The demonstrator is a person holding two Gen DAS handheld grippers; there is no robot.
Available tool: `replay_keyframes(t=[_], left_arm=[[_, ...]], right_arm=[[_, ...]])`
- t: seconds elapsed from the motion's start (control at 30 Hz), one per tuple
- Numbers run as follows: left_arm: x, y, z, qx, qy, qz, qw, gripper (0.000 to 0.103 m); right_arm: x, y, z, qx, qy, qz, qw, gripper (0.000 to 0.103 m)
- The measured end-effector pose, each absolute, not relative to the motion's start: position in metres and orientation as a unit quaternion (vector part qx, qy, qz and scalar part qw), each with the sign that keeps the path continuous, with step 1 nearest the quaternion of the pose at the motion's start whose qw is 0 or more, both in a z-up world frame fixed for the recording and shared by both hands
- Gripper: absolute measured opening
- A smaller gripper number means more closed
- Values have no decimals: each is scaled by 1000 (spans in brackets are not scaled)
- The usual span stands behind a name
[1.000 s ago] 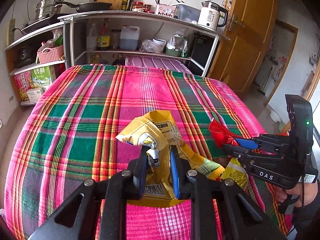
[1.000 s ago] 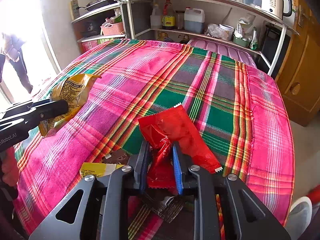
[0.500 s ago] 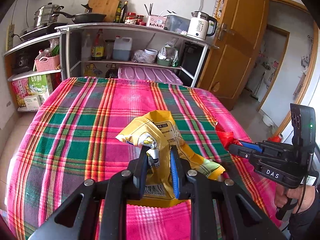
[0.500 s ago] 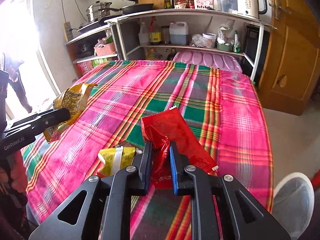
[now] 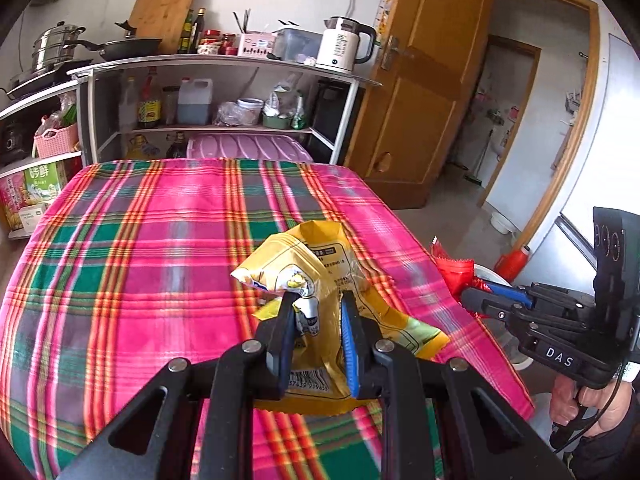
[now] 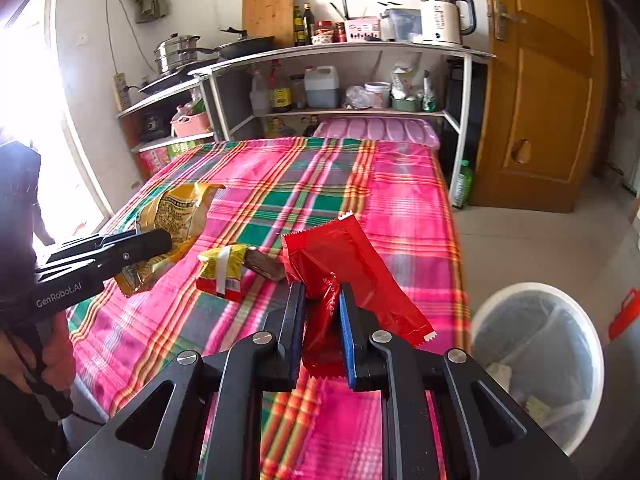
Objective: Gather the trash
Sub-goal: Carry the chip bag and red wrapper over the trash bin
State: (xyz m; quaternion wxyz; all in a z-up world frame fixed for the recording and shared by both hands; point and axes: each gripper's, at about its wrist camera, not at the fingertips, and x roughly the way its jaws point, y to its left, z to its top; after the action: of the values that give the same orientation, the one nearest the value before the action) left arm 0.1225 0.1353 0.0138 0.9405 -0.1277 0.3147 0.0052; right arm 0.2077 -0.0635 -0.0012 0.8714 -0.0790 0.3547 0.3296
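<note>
My left gripper [image 5: 316,300] is shut on a crumpled yellow snack bag [image 5: 316,264], held above the plaid tablecloth [image 5: 160,240]. My right gripper [image 6: 322,292] is shut on a red wrapper [image 6: 340,256], lifted near the table's right edge. In the left wrist view the right gripper [image 5: 480,298] shows at far right with the red wrapper [image 5: 454,270]. In the right wrist view the left gripper [image 6: 160,240] holds the yellow bag [image 6: 176,212] at left. A small yellow-and-red packet [image 6: 222,266] and a brown wrapper [image 6: 266,266] lie on the cloth. A white trash bin [image 6: 536,360] with a clear liner stands on the floor at lower right.
Shelves [image 5: 224,92] with bottles, pots and a kettle [image 5: 344,44] stand behind the table. A purple lid [image 5: 248,146] lies just beyond the far edge. A wooden door [image 6: 548,80] is at right, with bare floor [image 6: 540,240] between it and the bin.
Both grippers have risen and swung right with their wrappers. The white bin has come into the right wrist view, and the small yellow packet now lies uncovered on the cloth.
</note>
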Motion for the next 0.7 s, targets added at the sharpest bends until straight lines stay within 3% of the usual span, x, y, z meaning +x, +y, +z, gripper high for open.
replay_keyframes(t=[0.7], left_arm=[[146, 35, 24, -97, 323, -81, 938, 23]], right_arm=[[197, -174, -2, -19, 355, 254, 900, 17]])
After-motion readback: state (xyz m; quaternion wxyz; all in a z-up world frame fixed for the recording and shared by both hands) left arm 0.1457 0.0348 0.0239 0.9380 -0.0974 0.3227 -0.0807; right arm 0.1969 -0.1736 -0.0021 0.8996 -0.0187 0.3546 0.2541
